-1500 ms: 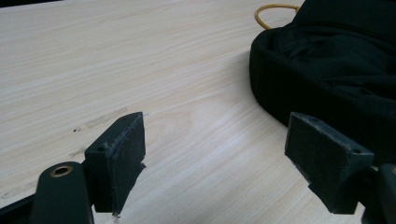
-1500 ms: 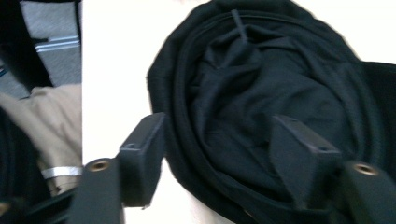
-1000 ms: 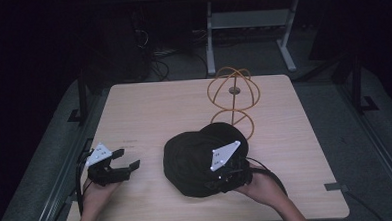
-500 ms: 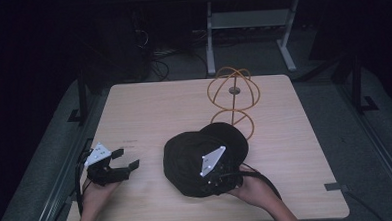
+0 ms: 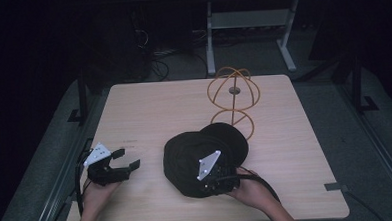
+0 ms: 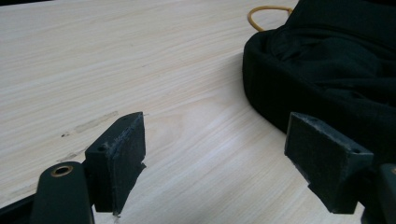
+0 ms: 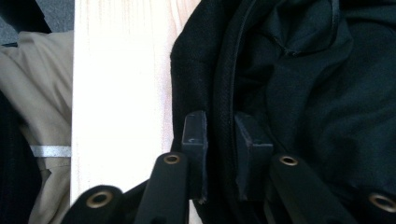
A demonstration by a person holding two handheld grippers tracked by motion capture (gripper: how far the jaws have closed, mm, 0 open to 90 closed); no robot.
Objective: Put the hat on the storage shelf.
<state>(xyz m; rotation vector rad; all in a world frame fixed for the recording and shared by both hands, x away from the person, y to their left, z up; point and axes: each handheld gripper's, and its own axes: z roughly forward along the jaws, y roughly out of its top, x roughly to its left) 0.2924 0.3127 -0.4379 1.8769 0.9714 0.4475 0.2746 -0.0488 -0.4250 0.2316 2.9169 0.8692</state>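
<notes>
Black cap rim hides right gripper fingers

Handheld gripper units: external appearance

Each unit, left gripper and right gripper, has a black body topped by a grey three-cornered plate with small fastener dots, and a black cable trailing from it. The two black jaws end in blocky rectangular pads, scuffed and frayed at the edges. Brass-coloured rivets ring the pivot holes on the jaw links. Both forearms are bare of sleeves in the high view.
</notes>
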